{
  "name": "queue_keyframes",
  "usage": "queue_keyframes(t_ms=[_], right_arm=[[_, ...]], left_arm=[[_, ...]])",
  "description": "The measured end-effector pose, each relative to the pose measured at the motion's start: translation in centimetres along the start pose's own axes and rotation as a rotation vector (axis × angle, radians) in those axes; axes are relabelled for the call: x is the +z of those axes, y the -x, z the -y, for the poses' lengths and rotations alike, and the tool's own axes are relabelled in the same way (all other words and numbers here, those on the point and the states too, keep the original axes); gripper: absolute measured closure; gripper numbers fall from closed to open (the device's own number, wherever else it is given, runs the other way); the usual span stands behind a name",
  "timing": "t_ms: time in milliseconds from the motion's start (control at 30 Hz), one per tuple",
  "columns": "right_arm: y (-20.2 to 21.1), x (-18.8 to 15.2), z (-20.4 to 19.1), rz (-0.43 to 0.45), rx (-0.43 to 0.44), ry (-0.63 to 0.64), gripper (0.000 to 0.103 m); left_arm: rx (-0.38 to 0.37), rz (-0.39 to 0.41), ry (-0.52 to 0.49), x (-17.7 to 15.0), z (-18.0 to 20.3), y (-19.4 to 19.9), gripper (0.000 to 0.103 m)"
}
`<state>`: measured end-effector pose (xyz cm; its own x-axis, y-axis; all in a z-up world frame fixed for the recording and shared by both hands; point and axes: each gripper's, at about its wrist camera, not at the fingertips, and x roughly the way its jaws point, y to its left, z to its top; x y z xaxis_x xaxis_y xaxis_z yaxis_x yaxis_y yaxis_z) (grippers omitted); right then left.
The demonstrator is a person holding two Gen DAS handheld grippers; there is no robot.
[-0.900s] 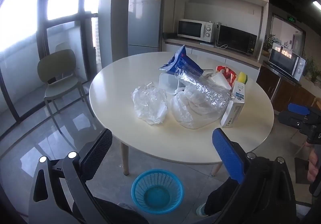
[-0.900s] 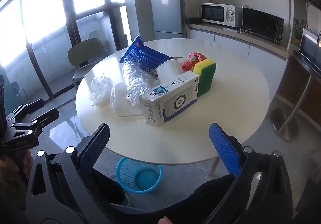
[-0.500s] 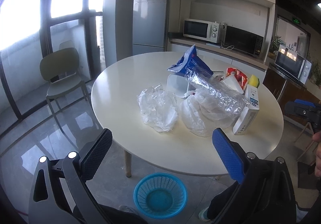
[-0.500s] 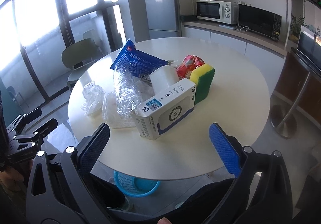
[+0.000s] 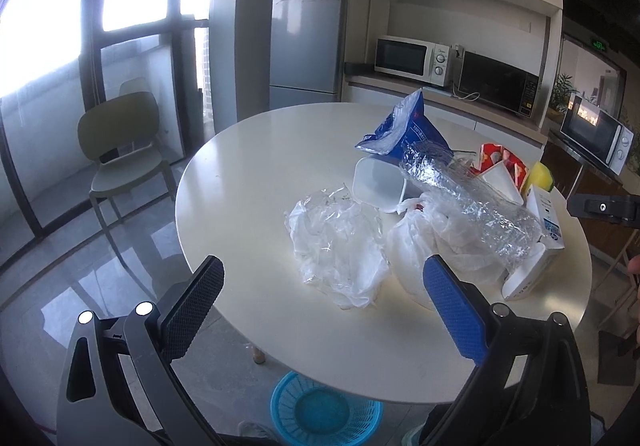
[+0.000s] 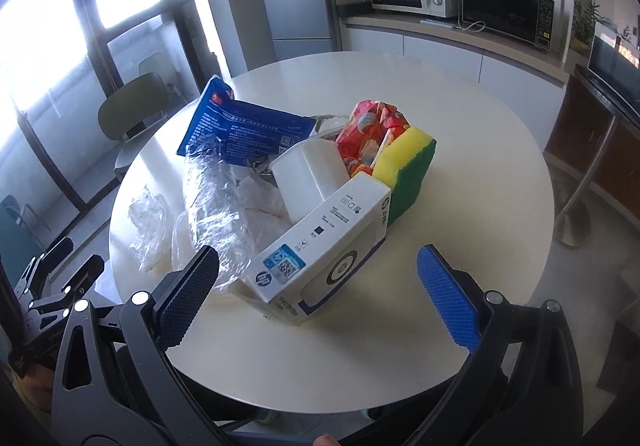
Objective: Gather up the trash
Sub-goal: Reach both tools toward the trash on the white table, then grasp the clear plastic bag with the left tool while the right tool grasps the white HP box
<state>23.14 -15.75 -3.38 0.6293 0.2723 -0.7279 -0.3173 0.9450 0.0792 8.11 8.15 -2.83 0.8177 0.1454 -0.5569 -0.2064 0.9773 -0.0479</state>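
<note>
A: We face a kitchenette; what sits on the round tabletop (image 5: 248,182)?

B: A trash pile at its centre: crumpled clear plastic (image 5: 336,242), a crushed bottle (image 5: 468,198), a white box (image 6: 320,266), a blue bag (image 6: 244,126) at 11 o'clock, a sponge (image 6: 408,166) at 2.

A: And our left hand-held gripper (image 5: 324,312) and right hand-held gripper (image 6: 316,296)?

B: Both gape wide, empty, at 6 o'clock. A blue basket (image 5: 326,412) stands on the floor.

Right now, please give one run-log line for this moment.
left gripper: open, empty | right gripper: open, empty | trash: on table | basket: on floor
</note>
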Motion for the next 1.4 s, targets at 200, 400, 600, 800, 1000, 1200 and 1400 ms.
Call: queue_keyframes(t_ms=[200,400,600,800,1000,1200,1400], right_arm=[[-3.3,1.4,-0.1,-0.048,-0.043,-0.016,0.009],[-5.5,1.8,0.3,-0.11,-0.079,-0.01,0.016],[-6.0,1.1,0.7,-0.149,-0.034,-0.039,0.023],[-6.6,0.0,1.9,-0.188,-0.004,-0.076,0.053],[-6.1,-1.4,2.6,-0.166,0.012,-0.089,0.074],[-4.1,-0.8,3.3,-0.092,0.014,-0.095,0.074],[-0.3,-1.6,3.6,0.006,0.002,-0.051,0.074]], left_arm=[[-0.003,-0.022,-0.023,0.8,-0.5,-2.4,0.006],[-0.02,-0.088,-0.028,1.3,-1.3,-5.3,0.006],[-0.077,-0.137,-0.017,1.5,-2.1,-7.3,0.017],[-0.105,-0.181,-0.054,0.6,-1.3,-8.4,0.054],[-0.092,-0.149,-0.047,0.5,-1.5,-7.1,0.087],[-0.053,-0.1,-0.046,1.7,-1.2,-5.2,0.089],[-0.047,-0.061,-0.014,1.8,-0.8,-1.7,0.089]])
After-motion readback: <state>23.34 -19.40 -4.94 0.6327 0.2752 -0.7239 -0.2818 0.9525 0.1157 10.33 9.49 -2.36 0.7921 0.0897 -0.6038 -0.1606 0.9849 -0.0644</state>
